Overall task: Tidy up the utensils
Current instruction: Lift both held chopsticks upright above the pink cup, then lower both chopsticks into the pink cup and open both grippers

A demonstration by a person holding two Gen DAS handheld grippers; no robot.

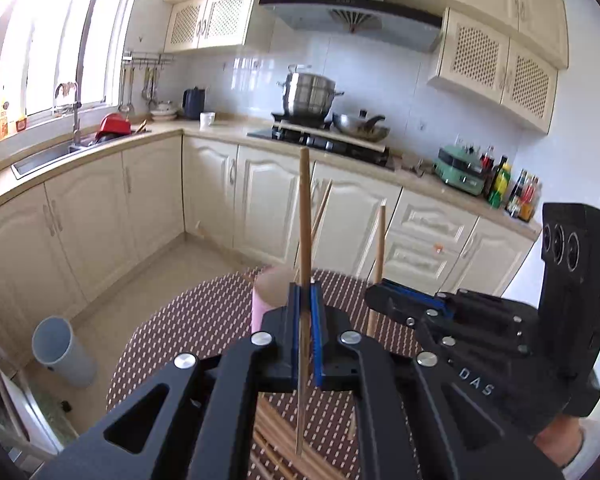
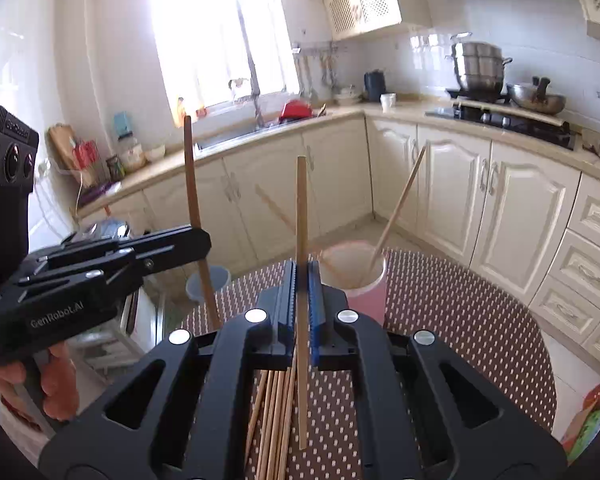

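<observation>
Left gripper [image 1: 305,312] is clamping one upright light wooden chopstick [image 1: 305,216]; right gripper [image 2: 303,300] is clamping another [image 2: 301,208]. Both are hanging above brown dotted table mat [image 2: 460,320], nr pink cup [image 2: 364,292] at far edge; loose chopstick pile [image 2: 274,416] below.

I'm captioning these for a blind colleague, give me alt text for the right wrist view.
The right gripper holds one chopstick upright over loose chopsticks on a dotted mat, near a pink cup. At left, the left gripper holds another.

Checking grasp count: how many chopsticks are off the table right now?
4: one in the left claw, one in the right claw, two in the pink cup. The pile remains on the table.
</observation>
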